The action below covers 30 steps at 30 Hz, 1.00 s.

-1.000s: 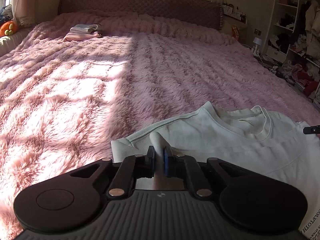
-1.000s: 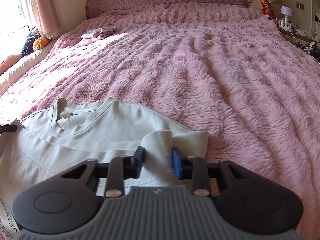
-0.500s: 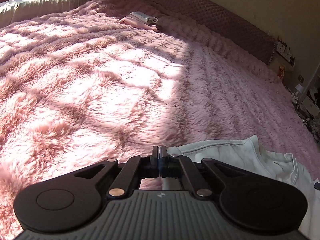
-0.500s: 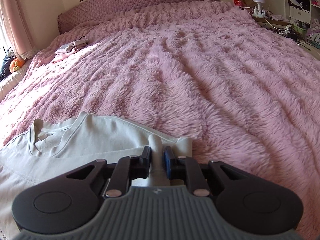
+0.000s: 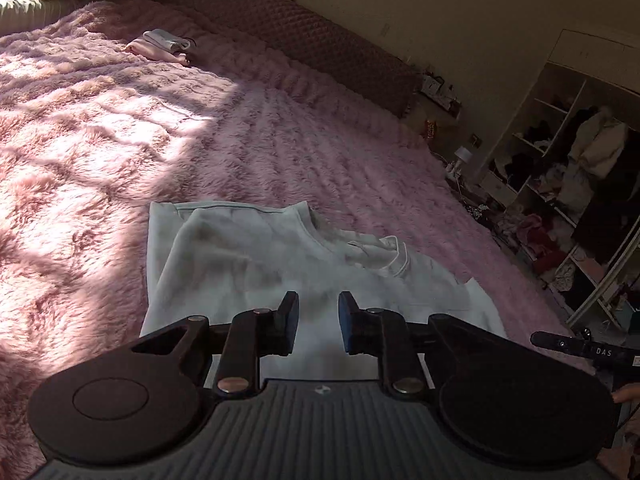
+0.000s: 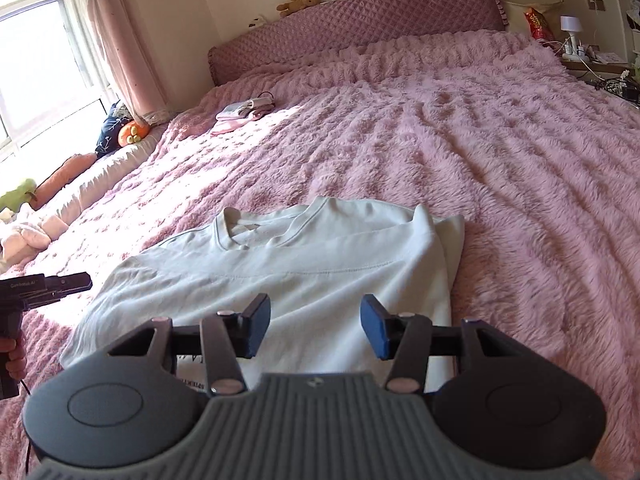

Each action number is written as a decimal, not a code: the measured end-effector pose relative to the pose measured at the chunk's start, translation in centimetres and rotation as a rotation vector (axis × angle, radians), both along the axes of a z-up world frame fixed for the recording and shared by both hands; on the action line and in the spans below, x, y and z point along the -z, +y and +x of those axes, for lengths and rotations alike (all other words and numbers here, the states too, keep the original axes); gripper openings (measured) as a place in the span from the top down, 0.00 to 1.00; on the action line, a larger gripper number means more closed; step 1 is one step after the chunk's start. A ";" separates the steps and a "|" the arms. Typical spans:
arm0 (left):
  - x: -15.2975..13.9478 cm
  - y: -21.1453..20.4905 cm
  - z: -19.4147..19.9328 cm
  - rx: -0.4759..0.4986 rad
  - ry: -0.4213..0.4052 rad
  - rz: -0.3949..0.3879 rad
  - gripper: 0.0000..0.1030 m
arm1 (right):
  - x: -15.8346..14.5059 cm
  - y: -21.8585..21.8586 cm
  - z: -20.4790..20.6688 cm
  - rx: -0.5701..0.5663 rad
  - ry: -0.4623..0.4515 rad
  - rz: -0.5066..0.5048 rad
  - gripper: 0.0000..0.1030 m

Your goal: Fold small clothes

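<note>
**Sleeves in, both grippers released — next fold is bottom to top**

Left wrist view: your left gripper (image 5: pixel 318 322) has just been opening; jaws stand apart with nothing between them, hovering over the pale shirt (image 5: pixel 248 264). Shirt lies flat on the pink bed cover (image 5: pixel 100 152), its left side doubled inward, collar toward the headboard.

Right wrist view: your right gripper (image 6: pixel 315 330) has also just been opening, jaws wide, nothing pinched. Shirt (image 6: pixel 304 276) below it, right side tucked over in a stacked edge. Folded pile (image 6: pixel 240 114) sits well apart, near the headboard.

My read: side folds done. Next you need both grippers on the near hem corners, hidden under the gripper bodies, then carry them up to the collar evenly.
</note>
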State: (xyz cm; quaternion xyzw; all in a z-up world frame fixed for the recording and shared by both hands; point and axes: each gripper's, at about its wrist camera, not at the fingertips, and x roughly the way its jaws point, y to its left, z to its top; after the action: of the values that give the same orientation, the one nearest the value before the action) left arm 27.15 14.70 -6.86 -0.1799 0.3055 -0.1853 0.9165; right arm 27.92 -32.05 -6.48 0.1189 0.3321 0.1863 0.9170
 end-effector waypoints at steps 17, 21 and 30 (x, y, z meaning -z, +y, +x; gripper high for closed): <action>2.8 -3.1 2.2 0.025 0.103 0.069 0.73 | 5.7 1.3 -5.1 0.019 0.162 -0.131 0.50; 1.1 -5.2 5.6 0.093 0.023 0.142 0.53 | 5.4 1.2 -5.0 0.031 0.170 -0.089 0.44; 1.8 -12.4 13.3 0.297 0.016 0.363 0.48 | 5.7 1.0 -4.7 0.015 0.172 -0.076 0.44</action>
State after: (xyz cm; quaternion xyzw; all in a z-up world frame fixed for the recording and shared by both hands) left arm 40.46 2.33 -8.71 0.0331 0.3642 -0.2587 0.8941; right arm 23.27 -31.08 -12.19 0.1018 0.4155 0.1560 0.8903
